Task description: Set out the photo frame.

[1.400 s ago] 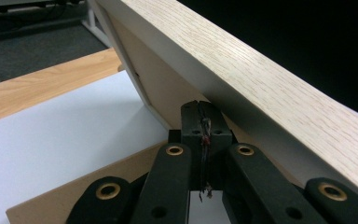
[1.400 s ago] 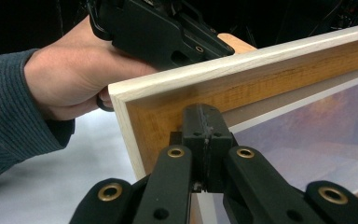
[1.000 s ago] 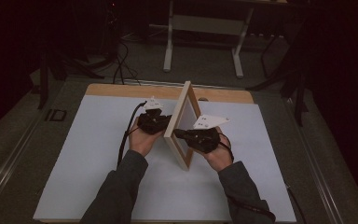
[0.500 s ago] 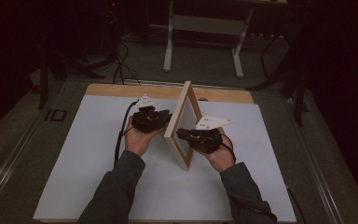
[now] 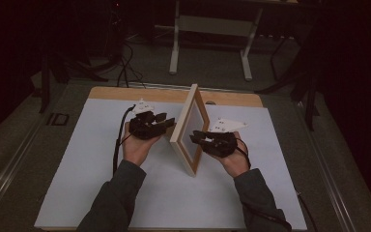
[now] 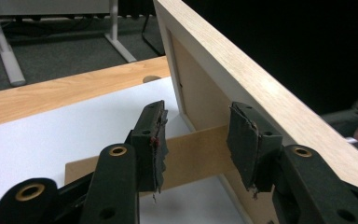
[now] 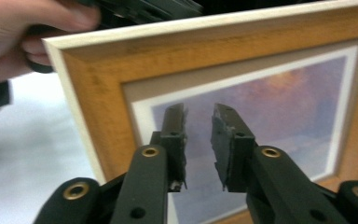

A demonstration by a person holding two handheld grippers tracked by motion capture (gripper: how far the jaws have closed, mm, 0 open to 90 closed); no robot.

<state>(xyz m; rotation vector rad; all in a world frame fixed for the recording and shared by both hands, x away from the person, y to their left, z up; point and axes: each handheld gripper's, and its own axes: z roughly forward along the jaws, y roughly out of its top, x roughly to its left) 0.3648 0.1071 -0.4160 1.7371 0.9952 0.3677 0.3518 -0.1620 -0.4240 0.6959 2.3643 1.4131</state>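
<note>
White sheeting covers the table (image 5: 101,183), with a wood strip bare along its far edge. Near the middle of the far half, the picture frame (image 5: 189,126) stands upright on its own, propped by the brown easel strut (image 6: 196,156) behind it. Both hand-held grippers have just been opening: a second ago each sat closer against the frame. Now the left hand-held gripper (image 5: 166,122) has drawn slightly back with jaws wide either side of the strut, not pressing it, and the right hand-held gripper (image 5: 196,137) faces the glass, jaws narrowly parted, empty. The frame looks released, so the standing-up seems done.
</note>
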